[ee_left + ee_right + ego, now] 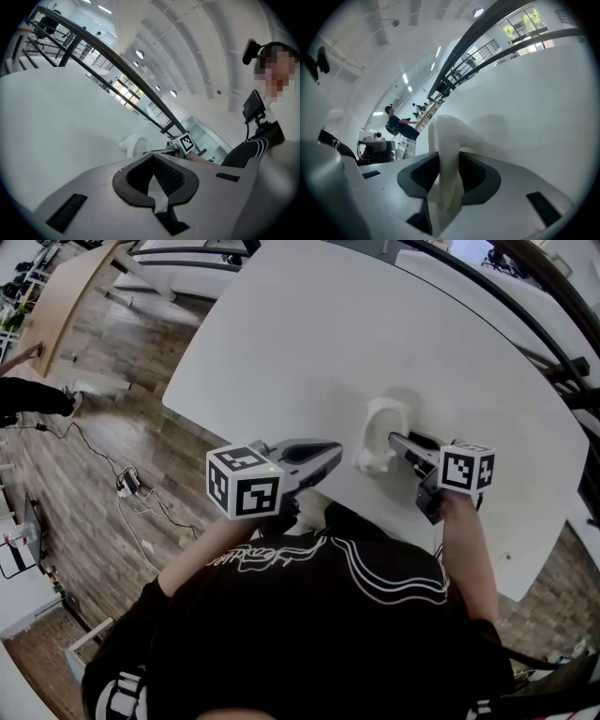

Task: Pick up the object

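Your right gripper (pixel 397 441) has its jaws round the object (pixel 382 430), and the pads look to be touching the pale arch on both sides. Your left gripper (pixel 330 454) is closed on nothing and held just beside the object, over the table's (pixel 328 334) near edge.

Squeeze until the arch sits in the pads' hollow, not on their tips. The surface looks smooth, so I judge it could slip. Then lift straight up and keep the left gripper out of the way.

The object lies on the table in front of you. Its long axis runs from near you to away from you. The blocky foot points towards you and the rounded loop points away.
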`<state>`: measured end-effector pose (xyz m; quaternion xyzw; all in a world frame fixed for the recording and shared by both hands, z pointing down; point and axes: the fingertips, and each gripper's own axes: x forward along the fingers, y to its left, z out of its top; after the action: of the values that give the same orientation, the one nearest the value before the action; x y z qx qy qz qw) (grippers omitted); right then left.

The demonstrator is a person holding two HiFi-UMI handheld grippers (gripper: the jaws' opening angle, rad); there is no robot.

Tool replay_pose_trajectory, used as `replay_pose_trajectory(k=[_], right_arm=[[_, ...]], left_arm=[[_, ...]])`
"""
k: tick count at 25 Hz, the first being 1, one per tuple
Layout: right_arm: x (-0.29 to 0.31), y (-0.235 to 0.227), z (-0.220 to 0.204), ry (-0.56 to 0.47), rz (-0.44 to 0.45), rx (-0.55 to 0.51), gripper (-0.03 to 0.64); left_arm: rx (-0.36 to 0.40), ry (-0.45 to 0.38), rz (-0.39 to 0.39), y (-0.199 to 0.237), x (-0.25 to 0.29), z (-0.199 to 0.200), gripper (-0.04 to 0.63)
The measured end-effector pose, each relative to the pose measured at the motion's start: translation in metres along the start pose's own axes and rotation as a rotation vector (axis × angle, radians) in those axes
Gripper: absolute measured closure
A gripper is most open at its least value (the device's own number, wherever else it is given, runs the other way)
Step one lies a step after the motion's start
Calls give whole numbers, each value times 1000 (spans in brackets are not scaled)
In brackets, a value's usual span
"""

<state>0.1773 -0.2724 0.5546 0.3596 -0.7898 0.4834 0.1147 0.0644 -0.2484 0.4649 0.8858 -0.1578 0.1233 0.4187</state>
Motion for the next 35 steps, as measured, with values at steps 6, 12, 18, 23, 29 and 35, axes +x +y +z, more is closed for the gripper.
replay_pose_trajectory(k=[6, 12, 18, 23, 29, 35], right_arm=[[-9, 1, -4, -45, -22, 7, 494], [-15, 11, -3, -117, -28, 23, 494], [-35, 36, -4, -209, -18, 29, 494], [-57, 73, -13, -276, -1, -4, 494], [-82, 137, -24, -334, 52, -80, 494], [-118, 207, -66, -395, 79, -164, 494]], left_arm=[[14, 2, 3, -8, -6, -4, 588], [8, -16, -9, -12, -20, -5, 588], [25, -39, -23, -31, -37, -7, 588], [71, -63, -20, -50, -59, -11, 588], [136, -103, -23, -81, -91, -16, 588], [244, -132, -51, -136, -131, -49, 588]])
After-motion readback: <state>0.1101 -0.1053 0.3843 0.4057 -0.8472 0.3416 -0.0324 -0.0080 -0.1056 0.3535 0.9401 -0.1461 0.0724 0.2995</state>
